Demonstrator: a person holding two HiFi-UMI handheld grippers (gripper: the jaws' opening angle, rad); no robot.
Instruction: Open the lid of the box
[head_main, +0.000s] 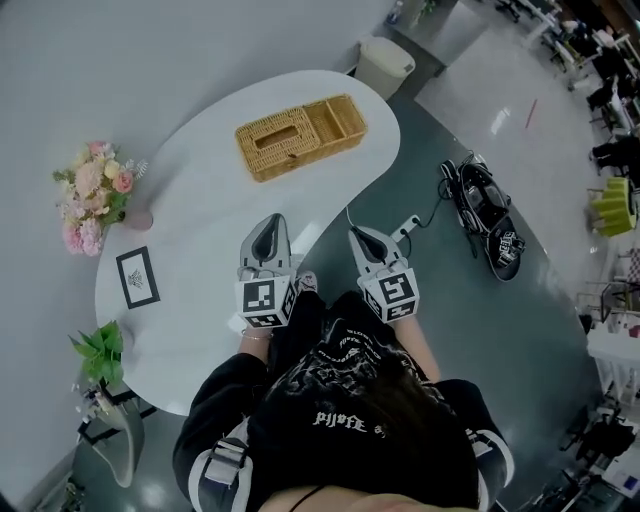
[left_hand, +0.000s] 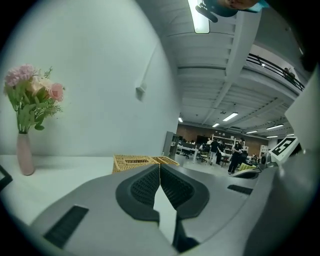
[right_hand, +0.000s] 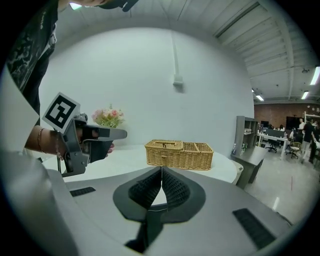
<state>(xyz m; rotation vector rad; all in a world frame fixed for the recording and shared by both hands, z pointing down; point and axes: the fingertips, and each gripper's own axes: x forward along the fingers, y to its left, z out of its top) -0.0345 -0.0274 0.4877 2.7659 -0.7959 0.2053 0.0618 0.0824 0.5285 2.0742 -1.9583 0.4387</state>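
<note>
L gripper (head_main: 270, 222) + R gripper (head_main: 356, 234) closed, empty

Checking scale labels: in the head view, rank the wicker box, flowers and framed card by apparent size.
1. wicker box
2. flowers, somewhat smaller
3. framed card, clearly smallest

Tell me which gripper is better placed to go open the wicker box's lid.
Probably the left gripper: the lid covers the box's left end, in line with it. The right gripper sits toward the open compartments. Both are shut.
</note>
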